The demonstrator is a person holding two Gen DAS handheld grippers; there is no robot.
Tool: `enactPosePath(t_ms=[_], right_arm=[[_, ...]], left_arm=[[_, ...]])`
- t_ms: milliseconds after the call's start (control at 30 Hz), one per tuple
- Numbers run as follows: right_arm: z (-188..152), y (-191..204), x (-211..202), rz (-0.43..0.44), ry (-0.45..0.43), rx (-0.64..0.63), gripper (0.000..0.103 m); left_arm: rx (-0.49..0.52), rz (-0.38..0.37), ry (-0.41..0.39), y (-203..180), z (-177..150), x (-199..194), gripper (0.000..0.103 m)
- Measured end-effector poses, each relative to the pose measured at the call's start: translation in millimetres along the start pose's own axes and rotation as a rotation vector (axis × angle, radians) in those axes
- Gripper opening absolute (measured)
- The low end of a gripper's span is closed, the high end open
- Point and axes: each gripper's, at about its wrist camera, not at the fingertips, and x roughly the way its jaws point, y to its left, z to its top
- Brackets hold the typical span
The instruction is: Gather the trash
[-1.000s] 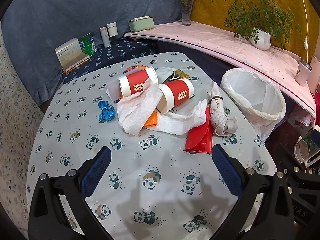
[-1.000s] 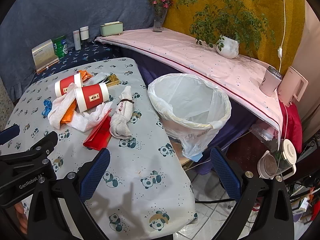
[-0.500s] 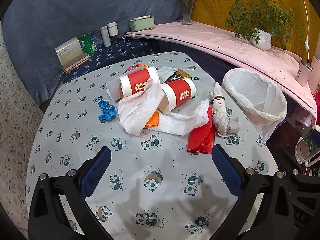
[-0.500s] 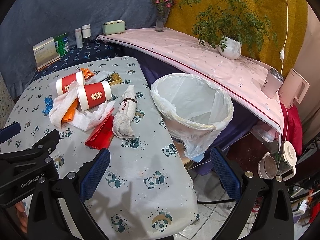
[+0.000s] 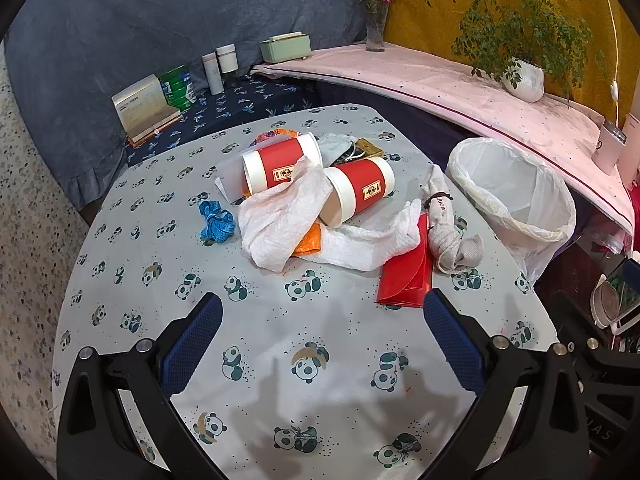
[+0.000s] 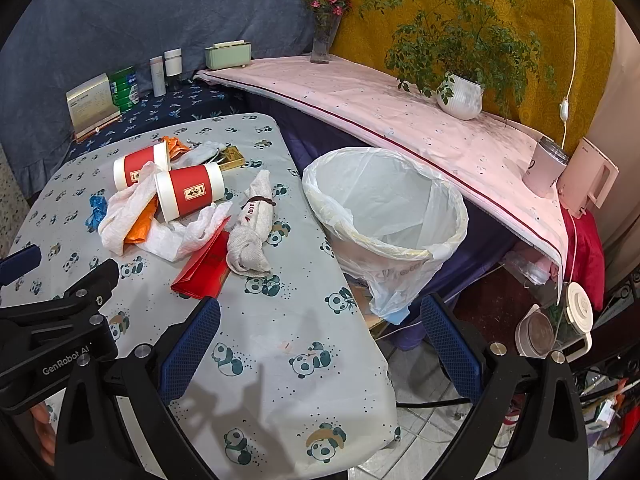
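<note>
Since the lined bin (image 6: pixel 384 216) beside the right edge of the table (image 5: pixel 304 364) is seen holding nothing but its white bag, the task is judged to be at its very start, with every piece of litter left to be gathered. The litter is heaped at the middle of the panda-print cloth, toward the far side. Two crumpled white paper towels (image 5: pixel 288 216) are spread across the pile, and two red paper cups (image 5: pixel 360 190) are lying on their sides upon them, mouths turned near and left. A knotted grey cloth roll (image 5: pixel 444 228) is laid at the right of the heap, nearest the bin, touching a flat red envelope (image 5: pixel 408 276) just near of it. An orange wrapper (image 5: pixel 310 240) is tucked under the towels, and a small blue crumpled scrap (image 5: pixel 216 226) is set apart on the left. Both the left gripper (image 5: pixel 320 340) and the right gripper (image 6: pixel 320 340) are held wide and empty, well short of the pile.
</note>
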Motion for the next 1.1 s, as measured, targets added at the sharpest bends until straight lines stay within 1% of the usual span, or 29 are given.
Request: enactPosePath(t_ms=[1100], right_arm=[[3.4, -1.0, -7.1, -0.003, -0.018, 0.005, 0.096]], left_arm=[[-0.001, 0.005, -0.023, 0.4, 5.5, -7.9, 0.096]])
